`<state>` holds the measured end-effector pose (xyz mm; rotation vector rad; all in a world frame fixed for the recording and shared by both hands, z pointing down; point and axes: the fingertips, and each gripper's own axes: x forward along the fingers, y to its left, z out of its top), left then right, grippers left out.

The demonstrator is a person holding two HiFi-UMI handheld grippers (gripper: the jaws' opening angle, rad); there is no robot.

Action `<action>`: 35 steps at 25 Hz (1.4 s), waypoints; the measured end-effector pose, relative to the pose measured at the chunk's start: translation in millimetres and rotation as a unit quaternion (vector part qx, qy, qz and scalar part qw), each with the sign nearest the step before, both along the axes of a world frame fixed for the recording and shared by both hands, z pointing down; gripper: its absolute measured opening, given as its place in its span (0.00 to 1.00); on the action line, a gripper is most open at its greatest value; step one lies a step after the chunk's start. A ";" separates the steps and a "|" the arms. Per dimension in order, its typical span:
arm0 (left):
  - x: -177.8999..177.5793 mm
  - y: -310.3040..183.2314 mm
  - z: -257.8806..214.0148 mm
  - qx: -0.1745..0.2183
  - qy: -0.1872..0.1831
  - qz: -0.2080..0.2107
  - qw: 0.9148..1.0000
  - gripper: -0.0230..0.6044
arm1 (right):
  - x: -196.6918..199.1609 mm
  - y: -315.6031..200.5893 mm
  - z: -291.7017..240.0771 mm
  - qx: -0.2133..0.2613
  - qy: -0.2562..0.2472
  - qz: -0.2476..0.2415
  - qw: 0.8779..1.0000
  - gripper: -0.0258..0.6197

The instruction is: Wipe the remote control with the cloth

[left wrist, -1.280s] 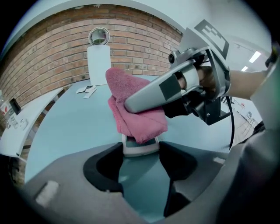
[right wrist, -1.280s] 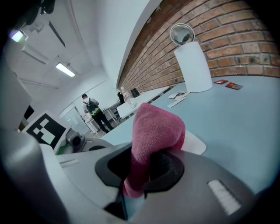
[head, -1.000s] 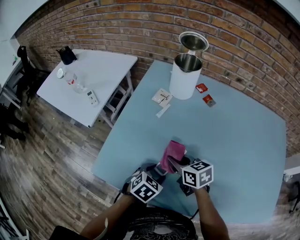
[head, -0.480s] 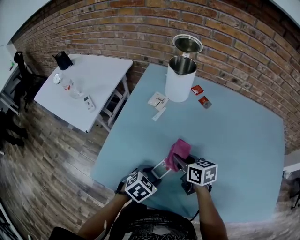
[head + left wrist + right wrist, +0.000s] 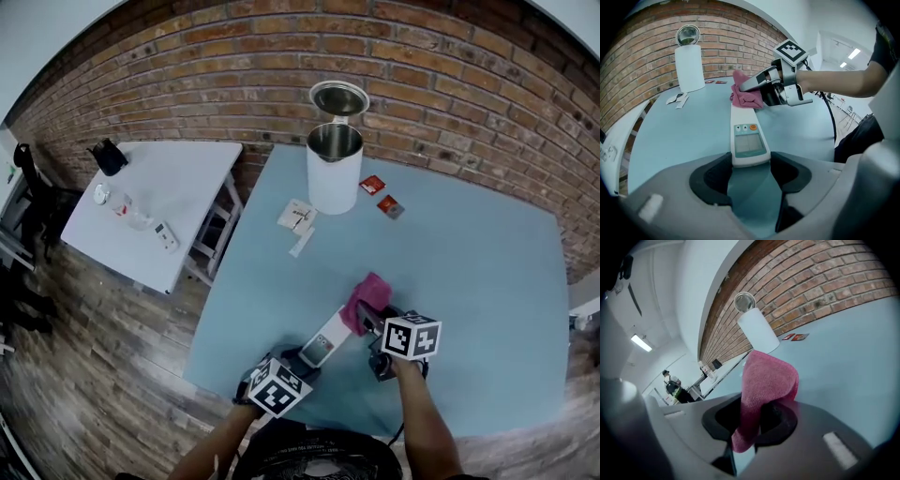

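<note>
Left gripper point(image 5: 750, 165) clamps the slim white plastic remote control point(image 5: 747, 133); right gripper point(image 5: 753, 417) pinches the pink cloth point(image 5: 765, 378) apparently onto its far end. White open-lidded metal bin point(image 5: 333, 178): contents unclear.

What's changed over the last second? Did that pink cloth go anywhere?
The right claw, pinching the pink cloth, slid it along the remote control away from the person, to its far end, so more of the remote shows. Nothing was picked up or let go. The left claw kept its grip on the remote's near end, and the white canister stayed on the blue table.
</note>
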<state>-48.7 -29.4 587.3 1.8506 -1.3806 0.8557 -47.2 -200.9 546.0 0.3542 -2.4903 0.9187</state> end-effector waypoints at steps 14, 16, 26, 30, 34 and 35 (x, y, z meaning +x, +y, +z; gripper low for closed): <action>-3.8 -1.8 -3.5 0.012 -0.003 -0.011 1.000 0.43 | 40.9 -24.6 -17.0 0.028 -0.013 0.144 0.989 0.15; -3.0 -1.9 -2.7 0.014 -0.003 -0.011 1.000 0.43 | 50.7 -24.0 -13.2 0.029 -0.006 0.162 0.986 0.15; -2.6 -3.2 -3.4 0.026 -0.004 -0.018 0.999 0.43 | 48.4 16.3 -1.8 0.014 0.000 0.146 0.989 0.15; -2.5 -2.5 -1.4 0.029 -0.002 -0.017 0.999 0.43 | 45.5 30.9 -0.3 0.010 0.002 0.138 0.990 0.15; -7.0 -4.6 -5.1 0.030 -0.007 -0.020 0.999 0.43 | 38.4 42.7 0.5 0.011 0.001 0.130 0.992 0.15; -7.9 -4.3 -5.0 0.031 -0.009 -0.022 0.999 0.43 | 37.3 46.0 0.8 0.011 0.002 0.127 0.992 0.15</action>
